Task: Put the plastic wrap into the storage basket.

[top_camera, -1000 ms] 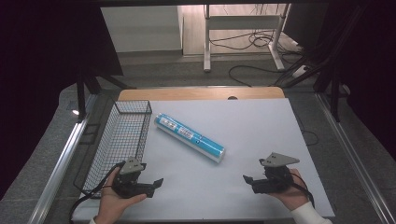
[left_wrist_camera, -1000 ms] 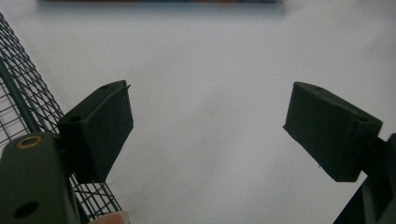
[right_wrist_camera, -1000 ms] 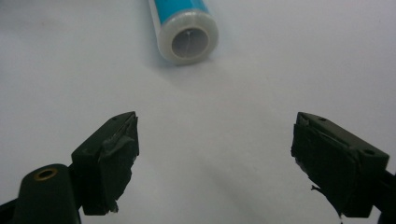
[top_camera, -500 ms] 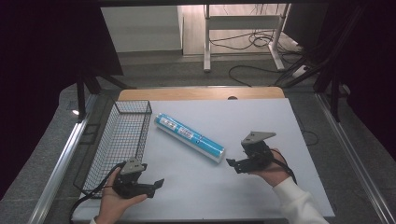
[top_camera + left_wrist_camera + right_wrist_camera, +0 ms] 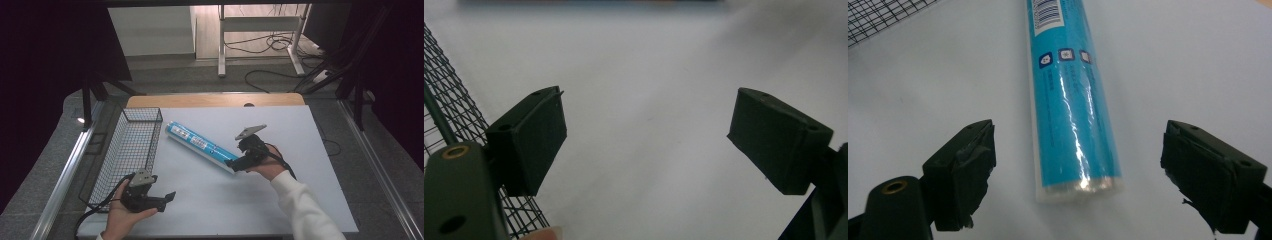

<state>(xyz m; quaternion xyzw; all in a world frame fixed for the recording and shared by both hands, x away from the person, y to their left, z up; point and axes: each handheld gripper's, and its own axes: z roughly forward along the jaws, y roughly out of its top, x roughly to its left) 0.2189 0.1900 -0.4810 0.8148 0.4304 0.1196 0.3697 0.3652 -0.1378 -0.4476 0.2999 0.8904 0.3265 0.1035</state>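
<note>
Item 1: blue roll [image 5: 200, 143], qty 1. Plastic-wrapped, laid flat and diagonal at mid tabletop, far end near the basket's far corner, near end toward the right gripper. Judged the thing to be picked up, as it is lined up between that gripper's jaws.

Item 2: wire basket [image 5: 131, 150], qty 1, set along the left edge; probably the drop-off spot.

Item 3: grippers, qty 2.
- Right gripper [image 5: 1075, 175]: jaws wide, either side of the roll's near end, nothing clamped yet.
- Left gripper [image 5: 646, 145]: jaws wide, nothing held; parked at the near-left corner beside the basket, judged idle.

Item 4: hands, qty 2, one per gripper.
</note>
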